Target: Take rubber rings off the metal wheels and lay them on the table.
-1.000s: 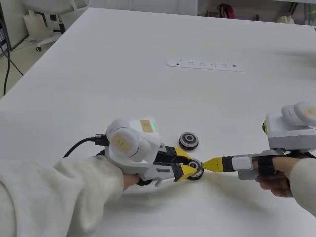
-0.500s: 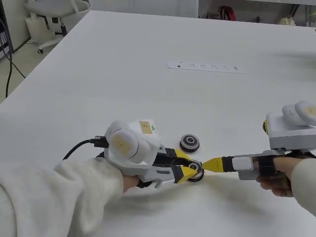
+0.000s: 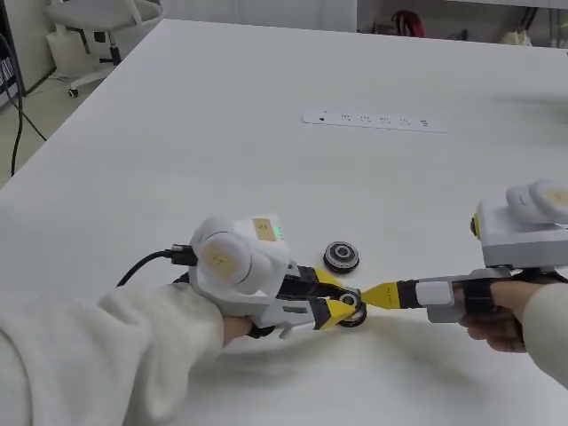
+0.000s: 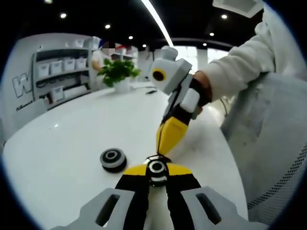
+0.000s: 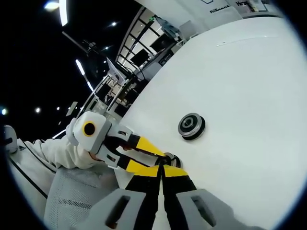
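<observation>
"Left gripper (image 4: 157, 171) of mine is clamped on a metal wheel (image 4: 157, 166), with one yellow tip on each side of it, low over the table (image 3: 266, 160). I cannot tell whether the wheel rests on the surface. My right gripper (image 5: 162, 168) comes in from the opposite side with its tips pressed together, their point against that wheel's rim. Whether any rubber is nipped between them, I cannot tell."

"And the other one?"

"Second wheel (image 3: 341, 256) lies flat on the table just beyond the held one. It is near but not touching, with a dark band around a bright hub."

"How much room do you have around it?"

"Plenty. Bare white tabletop lies on every side of the two wheels. A power strip (image 3: 371, 119) sits well beyond them, farther across the table. On my left the table edge (image 3: 62, 120) slants away toward the far corner, with a chair (image 3: 89, 18) on the floor past it. A black cable (image 3: 146, 260) trails from the back of my left gripper across the surface toward that edge, beside my sleeve (image 3: 89, 355). My right hand (image 3: 493, 315) is close to the right side of the head view."
</observation>
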Demonstrator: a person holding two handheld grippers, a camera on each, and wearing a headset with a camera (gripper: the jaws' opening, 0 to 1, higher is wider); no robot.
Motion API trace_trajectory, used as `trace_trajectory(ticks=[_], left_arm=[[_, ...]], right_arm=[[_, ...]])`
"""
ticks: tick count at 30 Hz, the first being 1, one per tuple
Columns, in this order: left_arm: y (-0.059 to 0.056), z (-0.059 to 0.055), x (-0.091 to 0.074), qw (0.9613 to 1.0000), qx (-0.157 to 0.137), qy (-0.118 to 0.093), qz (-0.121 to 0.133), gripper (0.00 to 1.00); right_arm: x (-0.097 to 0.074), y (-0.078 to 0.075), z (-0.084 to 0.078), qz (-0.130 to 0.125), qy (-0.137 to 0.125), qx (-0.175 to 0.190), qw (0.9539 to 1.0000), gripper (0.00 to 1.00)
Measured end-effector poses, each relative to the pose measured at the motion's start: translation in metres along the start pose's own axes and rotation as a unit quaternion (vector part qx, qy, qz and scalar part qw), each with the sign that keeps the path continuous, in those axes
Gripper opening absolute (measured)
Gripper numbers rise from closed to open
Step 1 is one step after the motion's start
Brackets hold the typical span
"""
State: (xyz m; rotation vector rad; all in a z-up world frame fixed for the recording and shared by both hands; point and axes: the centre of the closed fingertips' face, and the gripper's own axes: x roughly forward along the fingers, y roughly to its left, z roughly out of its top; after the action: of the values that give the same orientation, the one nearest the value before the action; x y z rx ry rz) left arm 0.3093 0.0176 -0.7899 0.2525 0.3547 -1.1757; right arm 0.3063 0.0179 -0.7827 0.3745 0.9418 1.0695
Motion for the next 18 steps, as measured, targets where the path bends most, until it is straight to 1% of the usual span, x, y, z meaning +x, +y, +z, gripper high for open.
trace_trajectory(ticks=[3, 4, 6, 7, 9, 10, 11, 12, 13, 14, 15, 16, 18], left_arm=[[-0.001, -0.001, 0.001, 1.0, 0.002, 0.004, 0.0, 0.14], [0.0, -0.001, 0.001, 1.0, 0.002, 0.003, 0.001, 0.14], [0.0, -0.001, 0.0, 1.0, 0.001, 0.002, 0.0, 0.14], [0.0, -0.001, 0.0, 1.0, 0.001, 0.002, 0.0, 0.14], [0.0, -0.001, 0.0, 1.0, 0.001, 0.002, 0.0, 0.14], [0.0, -0.001, 0.0, 1.0, 0.002, 0.002, 0.001, 0.14], [0.001, -0.001, 0.0, 1.0, 0.001, 0.001, 0.002, 0.14], [0.001, -0.001, 0.0, 1.0, 0.0, -0.001, 0.003, 0.14], [0.001, -0.001, 0.0, 1.0, 0.0, -0.002, 0.004, 0.14], [0.0, -0.001, 0.0, 1.0, 0.0, -0.003, 0.005, 0.14], [0.0, 0.0, 0.0, 1.0, 0.0, -0.003, 0.005, 0.14], [0.0, 0.0, 0.0, 1.0, 0.0, -0.003, 0.005, 0.14], [0.0, 0.0, 0.0, 1.0, -0.002, -0.001, 0.006, 0.14]], right_arm=[[0.001, 0.001, 0.0, 0.002, 0.002, -0.003, 1.0, 0.0], [0.002, 0.005, 0.001, 0.012, -0.001, 0.0, 0.9999, 0.0], [0.002, 0.005, 0.001, 0.012, 0.0, -0.008, 0.9999, 0.0], [0.002, 0.007, 0.001, 0.016, 0.0, -0.009, 0.9998, 0.0], [0.002, 0.005, 0.001, 0.014, 0.0, -0.009, 0.9999, 0.0], [0.002, 0.006, 0.003, 0.017, -0.006, -0.005, 0.9998, 0.0], [0.001, 0.008, 0.011, 0.023, -0.03, -0.001, 0.9993, 0.0], [-0.001, 0.009, 0.015, 0.026, -0.036, 0.007, 0.999, 0.0], [-0.002, 0.007, 0.011, 0.02, -0.02, 0.0, 0.9996, 0.0], [-0.001, 0.001, 0.009, 0.003, -0.017, -0.018, 0.9997, 0.0], [0.0, 0.002, 0.007, 0.005, -0.018, -0.018, 0.9997, 0.0], [0.001, 0.002, 0.005, 0.009, -0.011, -0.01, 0.9999, 0.0], [0.001, 0.001, 0.006, 0.006, -0.014, -0.006, 0.9999, 0.0]])
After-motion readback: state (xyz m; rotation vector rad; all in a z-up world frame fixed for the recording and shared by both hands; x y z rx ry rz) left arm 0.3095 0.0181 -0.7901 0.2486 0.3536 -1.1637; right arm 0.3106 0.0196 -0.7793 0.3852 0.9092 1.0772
